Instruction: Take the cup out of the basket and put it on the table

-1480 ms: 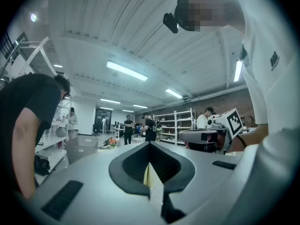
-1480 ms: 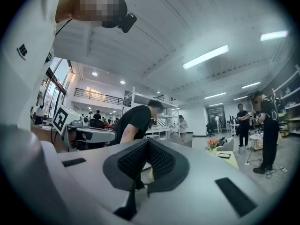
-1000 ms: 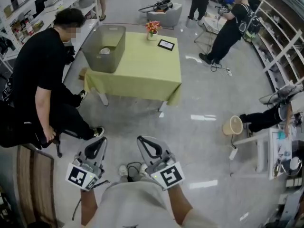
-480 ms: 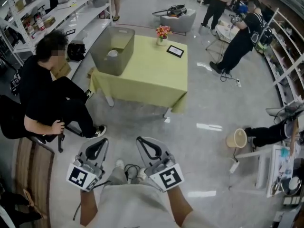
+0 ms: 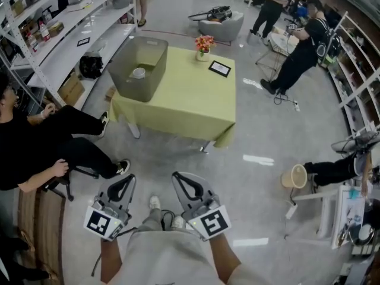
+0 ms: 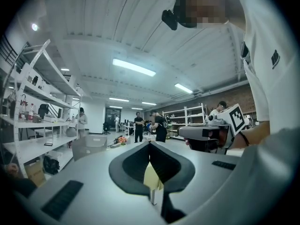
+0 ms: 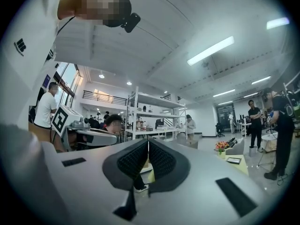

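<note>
- Nearest the camera, the left gripper (image 5: 131, 177) is held level in front of the person's body. Its jaws are pressed together with nothing between them.
- Just beside it, the right gripper (image 5: 176, 175) is the same: jaws closed tip to tip and empty.
- Bare floor lies between the grippers and the table (image 5: 190, 103). The task looks to be at the approach stage, with neither gripper near the basket.
- A seated person (image 5: 35, 150) is at the left, beside the way to the table.
- The grey basket (image 5: 126, 82) stands on the green cloth at the table's far left.
- The white cup (image 5: 139, 72) sits inside the basket, on the bottom. It is too small to tell whether it is upright.
- A vase of flowers (image 5: 203, 44) and a small framed picture (image 5: 219, 68) stand further right, apart from the basket.
- The next move likely calls for reaching the table and opening one gripper. It would then go down past the basket's rim, close on the cup, lift it clear and set it on bare cloth.
</note>
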A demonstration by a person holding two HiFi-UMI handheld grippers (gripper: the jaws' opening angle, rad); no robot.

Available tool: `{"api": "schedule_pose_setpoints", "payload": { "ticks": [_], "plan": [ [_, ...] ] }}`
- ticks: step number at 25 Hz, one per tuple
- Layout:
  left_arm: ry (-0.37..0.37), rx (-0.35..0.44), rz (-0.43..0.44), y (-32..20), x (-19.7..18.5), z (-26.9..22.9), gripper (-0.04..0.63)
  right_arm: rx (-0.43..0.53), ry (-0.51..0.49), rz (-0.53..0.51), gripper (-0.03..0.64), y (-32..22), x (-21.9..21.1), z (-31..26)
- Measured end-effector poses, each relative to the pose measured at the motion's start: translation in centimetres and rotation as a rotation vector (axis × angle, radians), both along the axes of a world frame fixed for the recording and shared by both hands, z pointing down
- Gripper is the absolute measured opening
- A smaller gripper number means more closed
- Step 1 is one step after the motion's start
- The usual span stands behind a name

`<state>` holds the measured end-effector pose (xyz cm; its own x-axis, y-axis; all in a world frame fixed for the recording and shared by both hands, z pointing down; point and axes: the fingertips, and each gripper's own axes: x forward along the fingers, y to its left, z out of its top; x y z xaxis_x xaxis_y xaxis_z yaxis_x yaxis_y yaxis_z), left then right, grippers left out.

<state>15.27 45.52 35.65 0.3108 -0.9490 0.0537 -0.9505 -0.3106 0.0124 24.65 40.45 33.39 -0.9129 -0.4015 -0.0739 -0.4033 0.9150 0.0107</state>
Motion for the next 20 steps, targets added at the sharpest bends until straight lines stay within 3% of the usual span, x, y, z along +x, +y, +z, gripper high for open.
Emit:
{"api": "schedule_pose_setpoints", "payload": {
  "ticks": [14, 20],
  "plan": [
    [0.0, 0.006, 0.053, -6.7, -9.9, 0.9, 0.011, -0.004, 0.021, 0.076, 0.011, -6.7, -9.0, 0.8],
    [0.013, 0.009, 0.056, -9.4, -11.6, 0.7, 0.011, 0.005, 0.018, 0.095, 0.011, -9.2, -10.5, 0.4]
  ]
}}
